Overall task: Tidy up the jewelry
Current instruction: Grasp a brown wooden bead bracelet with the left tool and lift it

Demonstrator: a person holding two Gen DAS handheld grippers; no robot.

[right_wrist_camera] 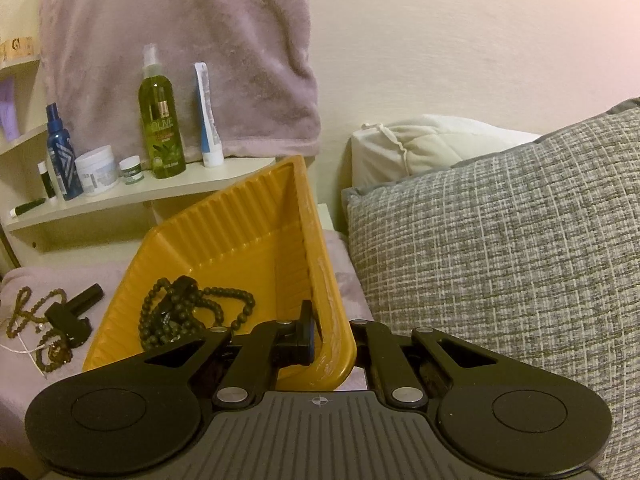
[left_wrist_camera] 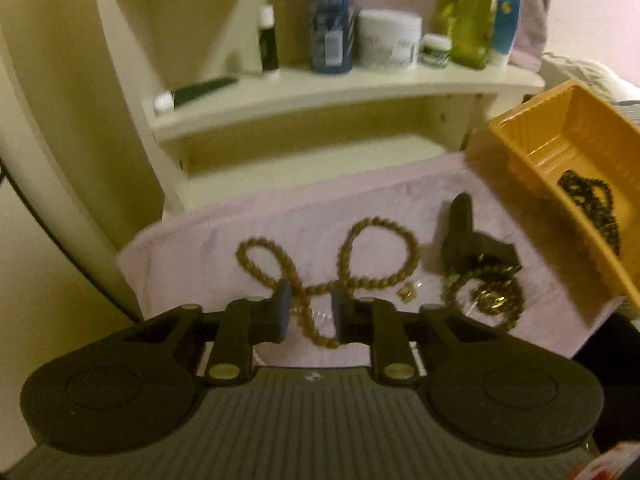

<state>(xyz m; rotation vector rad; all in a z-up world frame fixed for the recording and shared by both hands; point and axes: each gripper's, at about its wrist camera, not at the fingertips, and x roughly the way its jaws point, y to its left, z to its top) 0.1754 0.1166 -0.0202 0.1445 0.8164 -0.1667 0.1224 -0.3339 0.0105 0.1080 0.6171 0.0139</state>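
Observation:
A brown bead necklace (left_wrist_camera: 352,264) lies looped on the pale pink cloth (left_wrist_camera: 224,248). My left gripper (left_wrist_camera: 310,312) is open, its fingers on either side of a strand of that necklace. A dark clip (left_wrist_camera: 468,236) and a gold and bead tangle (left_wrist_camera: 492,296) lie to the right. My right gripper (right_wrist_camera: 320,344) is shut on the side wall of the yellow tray (right_wrist_camera: 240,240) and holds it tilted. A black bead necklace (right_wrist_camera: 180,312) lies inside the tray, which also shows in the left wrist view (left_wrist_camera: 520,136).
A cream shelf (left_wrist_camera: 320,88) behind the cloth carries bottles and jars, among them a blue bottle (left_wrist_camera: 330,16) and a green bottle (right_wrist_camera: 160,120). A grey woven cushion (right_wrist_camera: 500,248) stands to the right. A pink towel (right_wrist_camera: 180,48) hangs on the wall.

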